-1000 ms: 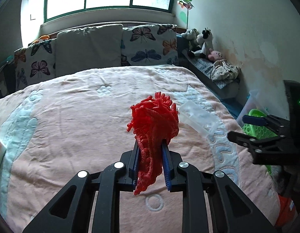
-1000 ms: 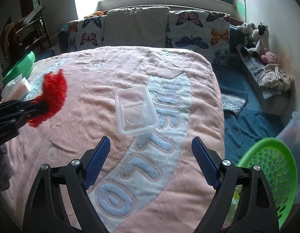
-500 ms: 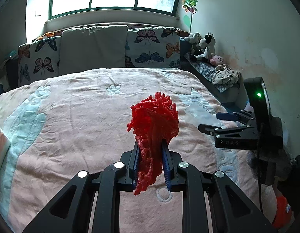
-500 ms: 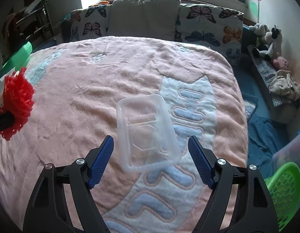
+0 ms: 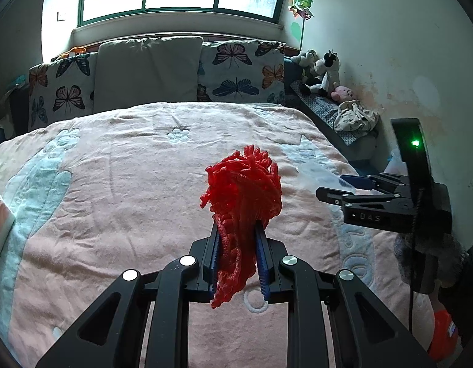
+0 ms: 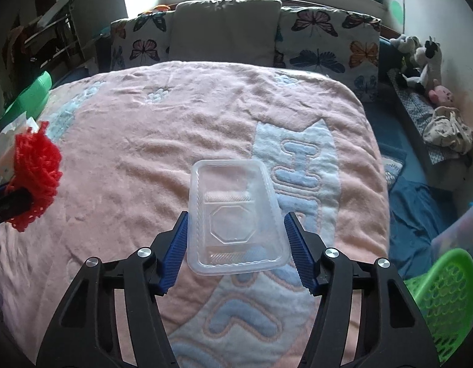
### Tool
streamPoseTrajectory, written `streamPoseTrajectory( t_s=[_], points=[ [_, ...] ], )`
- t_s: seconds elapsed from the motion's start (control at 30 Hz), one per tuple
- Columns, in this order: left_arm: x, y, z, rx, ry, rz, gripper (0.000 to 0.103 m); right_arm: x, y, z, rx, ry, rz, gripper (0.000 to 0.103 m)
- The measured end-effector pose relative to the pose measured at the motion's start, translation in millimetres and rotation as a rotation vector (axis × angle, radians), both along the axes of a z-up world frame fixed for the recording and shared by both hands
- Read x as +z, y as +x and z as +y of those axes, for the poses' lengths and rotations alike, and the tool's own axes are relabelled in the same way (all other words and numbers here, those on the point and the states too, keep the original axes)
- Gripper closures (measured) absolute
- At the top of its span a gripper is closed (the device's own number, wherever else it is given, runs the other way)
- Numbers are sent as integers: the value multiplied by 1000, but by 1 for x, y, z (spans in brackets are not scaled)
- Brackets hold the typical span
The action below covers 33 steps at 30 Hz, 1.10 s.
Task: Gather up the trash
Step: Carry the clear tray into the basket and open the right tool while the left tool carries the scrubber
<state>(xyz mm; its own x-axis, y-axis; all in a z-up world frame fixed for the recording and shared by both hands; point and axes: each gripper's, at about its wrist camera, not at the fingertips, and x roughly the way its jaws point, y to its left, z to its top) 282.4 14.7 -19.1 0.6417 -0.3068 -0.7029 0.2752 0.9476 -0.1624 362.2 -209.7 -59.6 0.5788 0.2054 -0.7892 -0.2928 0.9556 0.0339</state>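
The left gripper [image 5: 236,251] pinches a bunched red foam net sleeve [image 5: 242,190] above the pink blanket [image 5: 113,190]. The right gripper [image 6: 234,245], jaws just closing, straddles a clear rectangular plastic tray [image 6: 234,217] lying on the blanket, left pad touching, right pad just beside. Risk: thin walls may buckle and the tray may spring out.

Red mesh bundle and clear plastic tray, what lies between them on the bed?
Only bare pink blanket separates red mesh bundle and clear plastic tray, per right wrist view.
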Motion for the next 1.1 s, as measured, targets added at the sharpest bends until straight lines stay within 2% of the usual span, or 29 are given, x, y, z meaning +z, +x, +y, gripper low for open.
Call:
streamPoseTrajectory(
  t_s=[0.53,1.1],
  points=[
    [15,-54,-34,-58,-30,-27,83,40,-95,-32,-51,-25,-60,41],
    [13,-104,-93,-183,-52,-13,83,45,-190,-99,-197,7,-73,41]
  ],
)
